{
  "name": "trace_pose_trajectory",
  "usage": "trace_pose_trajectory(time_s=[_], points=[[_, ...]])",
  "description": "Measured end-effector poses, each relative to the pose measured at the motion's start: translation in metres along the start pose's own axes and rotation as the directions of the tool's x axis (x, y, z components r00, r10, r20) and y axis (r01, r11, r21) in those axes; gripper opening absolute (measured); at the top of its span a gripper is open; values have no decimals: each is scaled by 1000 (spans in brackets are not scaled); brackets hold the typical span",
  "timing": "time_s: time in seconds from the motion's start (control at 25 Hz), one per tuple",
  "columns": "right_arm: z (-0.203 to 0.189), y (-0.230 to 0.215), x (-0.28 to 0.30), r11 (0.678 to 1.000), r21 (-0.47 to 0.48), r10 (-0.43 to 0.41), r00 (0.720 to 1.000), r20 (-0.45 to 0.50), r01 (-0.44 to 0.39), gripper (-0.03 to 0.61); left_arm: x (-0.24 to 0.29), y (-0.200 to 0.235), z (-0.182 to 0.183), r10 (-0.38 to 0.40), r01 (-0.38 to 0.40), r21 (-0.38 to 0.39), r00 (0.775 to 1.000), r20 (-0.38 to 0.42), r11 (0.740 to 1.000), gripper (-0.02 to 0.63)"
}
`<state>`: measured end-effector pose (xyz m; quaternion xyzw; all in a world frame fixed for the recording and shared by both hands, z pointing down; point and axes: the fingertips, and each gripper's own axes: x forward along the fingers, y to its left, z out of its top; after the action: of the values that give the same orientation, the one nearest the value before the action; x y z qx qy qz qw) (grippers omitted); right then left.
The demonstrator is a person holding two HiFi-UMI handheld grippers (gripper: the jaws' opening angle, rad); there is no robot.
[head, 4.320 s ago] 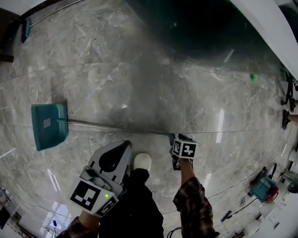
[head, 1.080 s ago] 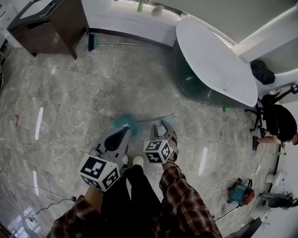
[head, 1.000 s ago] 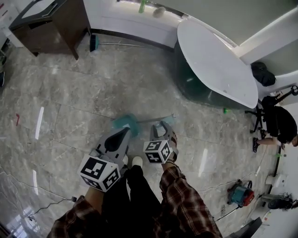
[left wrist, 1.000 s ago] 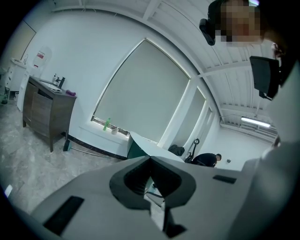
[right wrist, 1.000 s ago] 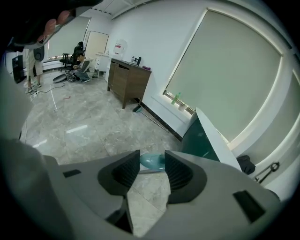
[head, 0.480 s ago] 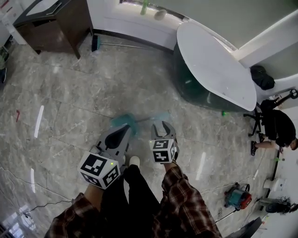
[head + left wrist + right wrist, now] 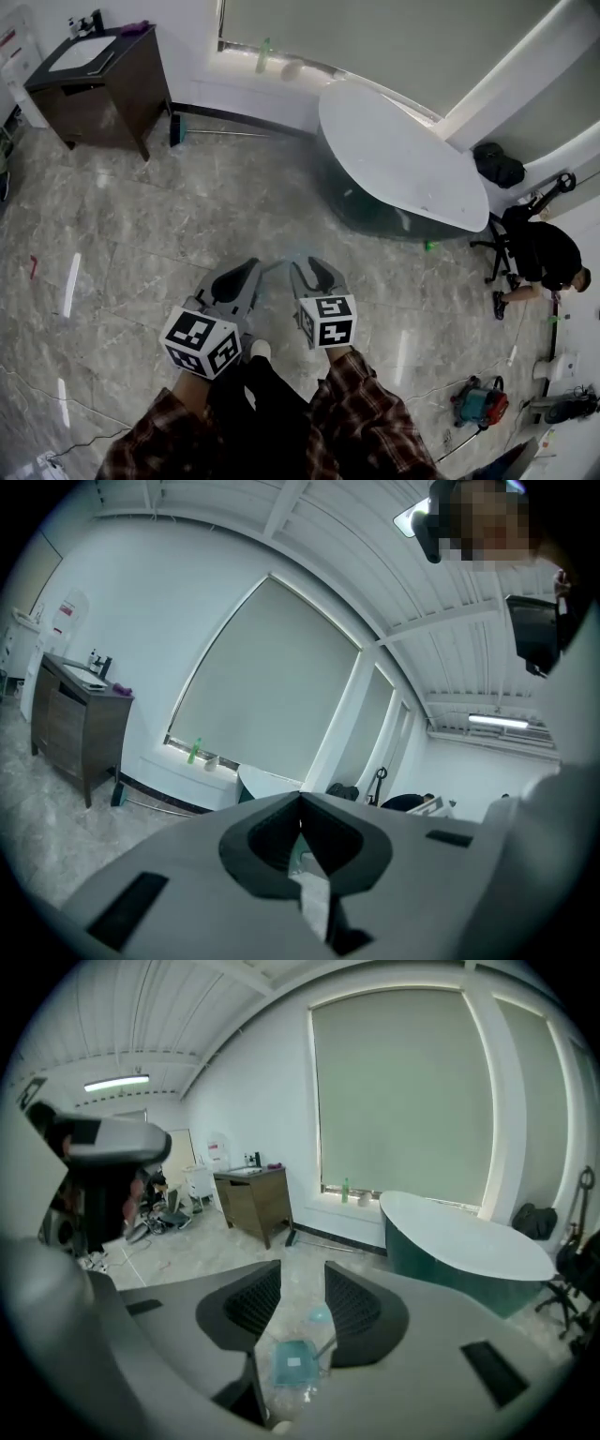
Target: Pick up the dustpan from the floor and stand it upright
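Observation:
The teal dustpan [image 7: 292, 1363] shows in the right gripper view, down on the marble floor and seen through the gap of the jaws. Its thin handle runs up to a teal grip [image 7: 321, 1315]. My right gripper [image 7: 302, 1271] hangs well above it, open, with nothing between the pads. In the head view the right gripper [image 7: 310, 266] and the left gripper [image 7: 254, 266] are side by side above the floor, and only a faint teal blur lies between them. The left gripper [image 7: 300, 797] has its tips touching and holds nothing.
A dark green bathtub with a white top [image 7: 403, 155] stands ahead to the right. A dark cabinet [image 7: 103, 80] is at the back left, with another long-handled tool [image 7: 176, 131] by the wall. A person [image 7: 539, 258] sits at the far right. A power tool [image 7: 480, 403] and cables lie on the floor.
Both grippers have risen away from the floor and the dustpan, the right one more, and it has rolled. The dustpan, earlier clear between them, is now mostly hidden in the head view.

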<state>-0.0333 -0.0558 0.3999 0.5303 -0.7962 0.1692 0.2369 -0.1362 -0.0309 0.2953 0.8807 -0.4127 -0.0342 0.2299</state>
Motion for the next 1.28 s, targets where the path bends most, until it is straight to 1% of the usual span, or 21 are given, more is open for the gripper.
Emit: trace_pose_trajectory(time_s=[0.12,0.2,0.28,0.36,0.44,0.52,0.6,0.72,0.84,1.12,1.28], points=[[43,7,-34,999,17,47,995,85,-49,152,2,-25,19,-26,26,22,999,23,999,11],[69,14,-56,997,19,76,986,146,-79,152,3,-41,33,-47,45,40,998,38,998,9],[89,20,-78,995,11,99,974,201,-103,152,1,-56,45,-65,63,56,997,49,996,9],[102,26,-99,994,-3,107,964,243,-110,141,-1,-71,53,-84,80,70,995,55,994,11],[109,29,-115,995,-11,100,959,265,-101,107,-3,-83,58,-101,96,90,993,59,991,11],[112,32,-128,996,-9,85,955,284,-86,55,-7,-89,59,-107,100,105,992,63,990,9],[114,30,-138,997,10,73,948,310,-80,15,-9,-94,58,-107,100,108,992,62,989,11],[116,25,-150,995,49,69,938,340,-91,11,-11,-102,53,-113,107,108,992,53,988,11],[120,23,-156,993,60,73,931,358,-101,11,-11,-105,54,-116,110,107,992,52,988,11],[130,22,-163,993,35,95,918,385,-117,11,-7,-107,63,-107,98,117,991,77,988,11],[135,24,-164,993,2,111,914,389,-122,11,-2,-108,65,-106,96,116,991,83,989,11]])
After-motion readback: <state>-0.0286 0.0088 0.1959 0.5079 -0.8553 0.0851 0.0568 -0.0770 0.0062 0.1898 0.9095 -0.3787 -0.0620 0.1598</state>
